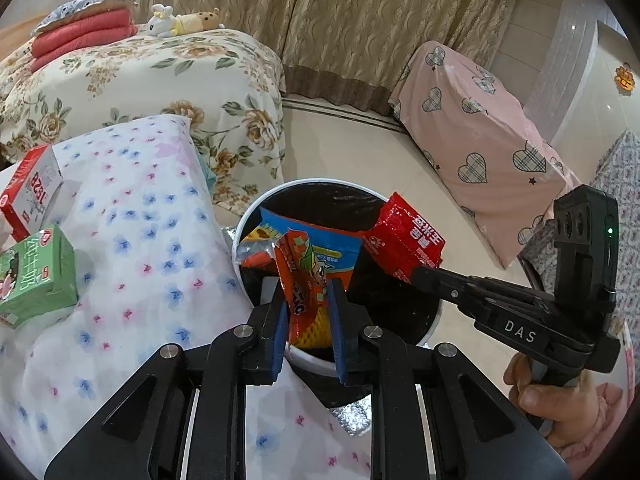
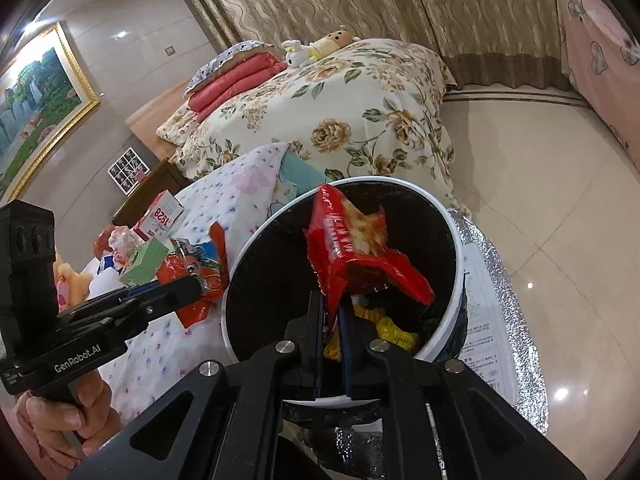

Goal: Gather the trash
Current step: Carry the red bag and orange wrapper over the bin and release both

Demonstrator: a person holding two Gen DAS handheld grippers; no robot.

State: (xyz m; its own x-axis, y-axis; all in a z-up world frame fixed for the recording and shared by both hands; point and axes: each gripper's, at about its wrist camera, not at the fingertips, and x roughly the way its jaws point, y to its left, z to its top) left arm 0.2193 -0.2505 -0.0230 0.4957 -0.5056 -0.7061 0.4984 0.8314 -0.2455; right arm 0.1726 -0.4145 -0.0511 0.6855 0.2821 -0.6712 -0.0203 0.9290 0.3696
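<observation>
The left hand-held gripper [image 1: 310,312] pinches an orange wrapper [image 1: 306,280] over the near rim of the bin [image 1: 248,216], with a blue packet [image 1: 320,248] and a silver scrap bunched against it. The right hand-held gripper [image 2: 331,320] pinches a red bag [image 2: 352,248] by one crumpled corner, hanging over the bin's dark mouth from the right. More trash is left on the flowered cloth [image 1: 140,240] to the left: a green carton [image 1: 36,276] and a red-and-white box [image 1: 32,196].

Risks, as I judge them: the left bundle sits right at the rim, so letting go there could tip the wrapper or the blue packet out onto the cloth. The red bag is wide and stiff; it may bridge the rim or catch on the left bundle instead of dropping. With both grippers crowded over one opening, they could knock each other.
</observation>
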